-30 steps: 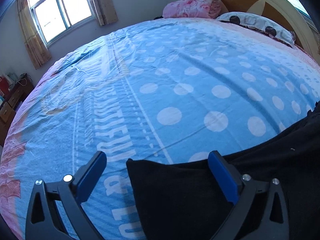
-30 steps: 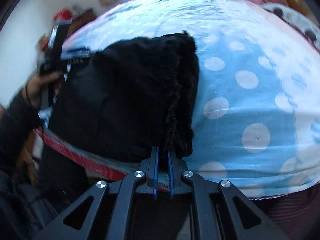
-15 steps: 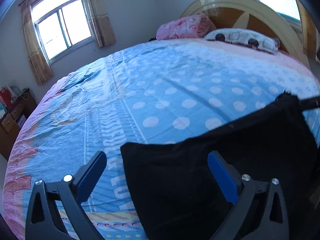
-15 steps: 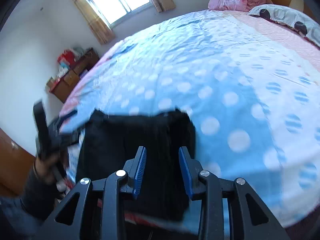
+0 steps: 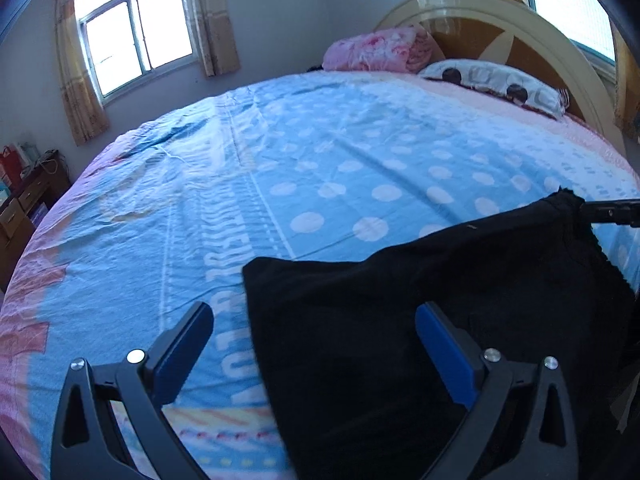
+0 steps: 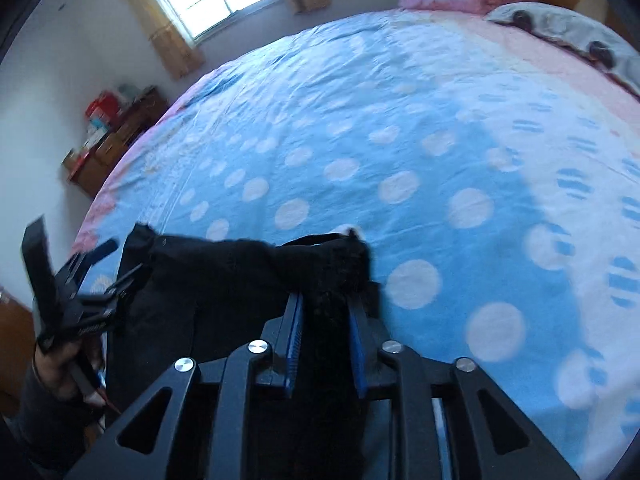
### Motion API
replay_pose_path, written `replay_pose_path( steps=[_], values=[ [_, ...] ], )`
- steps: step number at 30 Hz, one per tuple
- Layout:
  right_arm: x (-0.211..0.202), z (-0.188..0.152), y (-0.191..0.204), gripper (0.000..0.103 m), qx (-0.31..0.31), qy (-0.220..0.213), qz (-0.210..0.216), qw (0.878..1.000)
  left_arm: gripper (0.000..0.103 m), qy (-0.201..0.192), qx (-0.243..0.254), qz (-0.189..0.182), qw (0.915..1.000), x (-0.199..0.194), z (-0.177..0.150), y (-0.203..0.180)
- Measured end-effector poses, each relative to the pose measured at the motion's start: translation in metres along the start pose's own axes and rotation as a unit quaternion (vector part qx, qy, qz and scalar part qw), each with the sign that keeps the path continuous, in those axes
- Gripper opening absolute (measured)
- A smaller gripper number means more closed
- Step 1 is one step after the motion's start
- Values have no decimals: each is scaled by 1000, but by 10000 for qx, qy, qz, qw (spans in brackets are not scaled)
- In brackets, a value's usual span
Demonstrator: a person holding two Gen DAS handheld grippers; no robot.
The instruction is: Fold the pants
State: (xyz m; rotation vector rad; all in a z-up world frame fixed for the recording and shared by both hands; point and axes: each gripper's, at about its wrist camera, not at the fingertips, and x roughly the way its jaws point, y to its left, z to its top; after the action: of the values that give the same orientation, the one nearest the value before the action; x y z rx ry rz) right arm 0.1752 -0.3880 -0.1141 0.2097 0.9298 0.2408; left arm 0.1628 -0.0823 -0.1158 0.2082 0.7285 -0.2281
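The black pants (image 5: 420, 320) are seen lifted over the near part of the bed (image 5: 320, 168), which is covered by a blue sheet with white dots and pale lettering. In the left wrist view, the left gripper (image 5: 314, 346) is held with its blue-padded fingers (image 5: 182, 344) spread wide apart and nothing grasped between them; the left finger is seen over the sheet, while the right finger is seen against the black fabric, whose left edge falls between the two. The upper edge of the pants is stretched from near this gripper up to the far right, where a corner of the cloth is gripped by the right gripper (image 5: 608, 212), seen there as a dark bar at the frame edge. In the right wrist view, the right gripper (image 6: 326, 320) is shown clamped on a bunched fold of the pants (image 6: 224, 280), the cloth being pressed between the two blue pads and rising as a rough tuft just beyond the tips. From there the fabric is draped away to the left, toward the left gripper (image 6: 68, 292), which is blurred and held in a dark-sleeved hand (image 6: 60, 372). At the head of the bed a pink blanket (image 5: 376, 48) and a patterned pillow (image 5: 496, 80) are laid against a curved headboard (image 5: 500, 20). A curtained window (image 5: 136, 32) is set in the far wall, and a wooden drawer unit (image 5: 24, 200) stands by the left wall.
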Motion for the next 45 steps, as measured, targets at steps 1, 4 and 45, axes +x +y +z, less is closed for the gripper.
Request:
replay_pose_path(
  steps=[1, 4, 45],
  values=[
    [-11, 0, 4, 33, -59, -169, -113, 9998, 103, -48, -101, -25, 9999, -8, -3, 3],
    [-33, 1, 21, 34, -290, -675, -184, 9971, 103, 10, -142, -1, 9999, -8, -8, 2],
    [-26, -108, 87, 54, -1686, -244, -401, 9846, 103, 483, -695, -323, 9959, -42, -88, -14]
  ],
)
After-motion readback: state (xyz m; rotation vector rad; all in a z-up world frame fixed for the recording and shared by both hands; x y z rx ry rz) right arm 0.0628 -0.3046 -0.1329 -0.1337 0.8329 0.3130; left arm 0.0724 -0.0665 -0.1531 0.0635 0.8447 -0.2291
